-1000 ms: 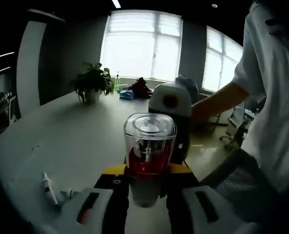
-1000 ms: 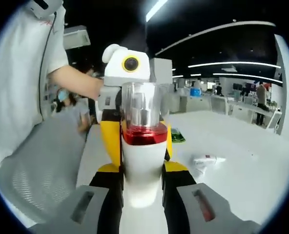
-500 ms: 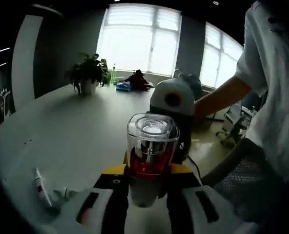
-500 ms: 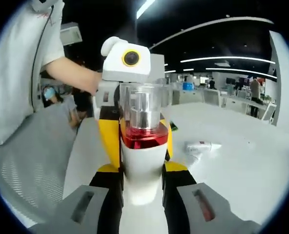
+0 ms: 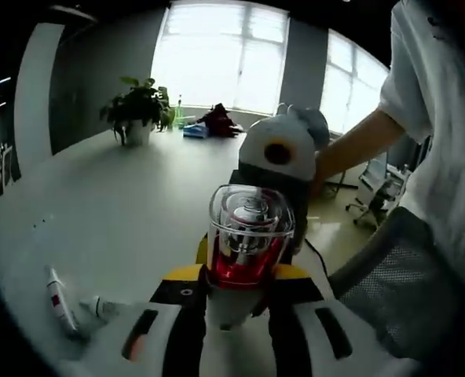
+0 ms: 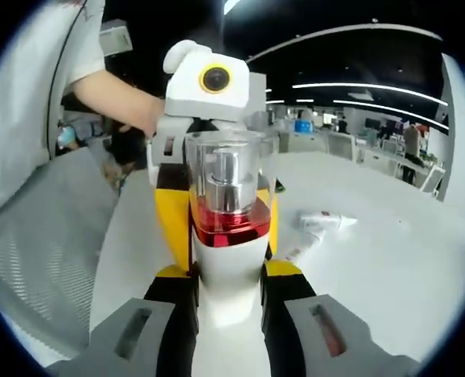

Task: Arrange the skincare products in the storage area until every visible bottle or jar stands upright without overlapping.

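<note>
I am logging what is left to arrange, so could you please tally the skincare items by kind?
Pump bottles, white with a red band and clear cap: 1, gripped from opposite sides by the left gripper and right gripper.
Tubes lying on the table: 2.
Total: 3.

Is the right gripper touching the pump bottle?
Touching. The right gripper view shows the right gripper closed against both sides of the pump bottle, pressed onto its white body with no gap.

Bright windows [image 5: 225, 55] and a potted plant [image 5: 138, 118] stand at the white surface's [image 5: 115, 204] far edge; ceiling light strips [image 6: 358, 82] cross a dim office.
</note>
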`<move>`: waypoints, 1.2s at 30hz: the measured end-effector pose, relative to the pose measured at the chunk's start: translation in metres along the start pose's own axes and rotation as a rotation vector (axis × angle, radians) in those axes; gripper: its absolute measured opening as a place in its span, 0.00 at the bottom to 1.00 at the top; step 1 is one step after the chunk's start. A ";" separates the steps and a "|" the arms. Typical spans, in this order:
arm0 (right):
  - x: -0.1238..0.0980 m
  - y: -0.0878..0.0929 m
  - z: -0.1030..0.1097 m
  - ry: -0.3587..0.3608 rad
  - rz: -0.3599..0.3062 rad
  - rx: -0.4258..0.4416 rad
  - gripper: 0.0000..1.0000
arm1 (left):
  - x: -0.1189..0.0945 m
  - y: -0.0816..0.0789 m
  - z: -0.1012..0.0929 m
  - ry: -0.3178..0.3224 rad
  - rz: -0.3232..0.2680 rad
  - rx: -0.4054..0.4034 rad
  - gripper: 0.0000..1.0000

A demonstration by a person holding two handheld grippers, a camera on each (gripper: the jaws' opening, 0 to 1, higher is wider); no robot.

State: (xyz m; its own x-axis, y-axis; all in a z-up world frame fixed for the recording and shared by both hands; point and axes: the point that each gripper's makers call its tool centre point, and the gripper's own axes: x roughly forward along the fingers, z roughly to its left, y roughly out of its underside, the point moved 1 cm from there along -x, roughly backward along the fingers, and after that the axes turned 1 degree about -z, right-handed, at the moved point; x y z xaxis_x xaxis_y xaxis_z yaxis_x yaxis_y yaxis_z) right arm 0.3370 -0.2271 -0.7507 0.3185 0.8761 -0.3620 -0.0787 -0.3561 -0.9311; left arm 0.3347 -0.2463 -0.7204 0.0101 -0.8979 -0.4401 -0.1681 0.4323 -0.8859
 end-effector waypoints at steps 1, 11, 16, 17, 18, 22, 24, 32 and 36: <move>0.000 0.000 -0.001 0.003 0.001 -0.004 0.29 | 0.000 0.000 0.001 0.000 -0.001 0.002 0.25; 0.001 0.001 -0.007 0.017 0.016 -0.005 0.30 | -0.001 -0.001 0.006 -0.014 -0.034 -0.030 0.25; 0.000 0.000 -0.008 0.023 0.021 0.065 0.31 | -0.001 -0.004 0.004 -0.017 -0.052 -0.081 0.27; 0.000 -0.001 -0.008 0.025 0.020 0.059 0.33 | -0.002 -0.004 0.004 -0.019 -0.053 -0.105 0.27; 0.000 -0.003 -0.009 0.031 0.017 0.060 0.34 | -0.002 -0.006 0.005 -0.024 -0.060 -0.098 0.28; 0.001 -0.004 -0.007 0.025 0.040 0.051 0.35 | -0.003 -0.006 0.002 -0.039 -0.051 -0.082 0.30; 0.002 -0.004 -0.006 0.027 0.048 0.047 0.36 | -0.005 -0.006 0.001 -0.049 -0.045 -0.081 0.31; -0.005 0.001 -0.002 0.104 0.072 0.094 0.46 | -0.025 0.000 -0.002 -0.121 -0.051 -0.125 0.42; -0.014 0.005 0.001 0.131 0.092 0.114 0.47 | -0.037 0.000 -0.008 -0.154 -0.073 -0.157 0.42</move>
State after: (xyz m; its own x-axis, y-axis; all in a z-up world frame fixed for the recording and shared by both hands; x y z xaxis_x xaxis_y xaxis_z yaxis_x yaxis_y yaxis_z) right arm 0.3314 -0.2414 -0.7504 0.4245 0.7891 -0.4440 -0.2175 -0.3871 -0.8960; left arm 0.3266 -0.2137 -0.7032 0.1764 -0.8979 -0.4032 -0.3121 0.3375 -0.8881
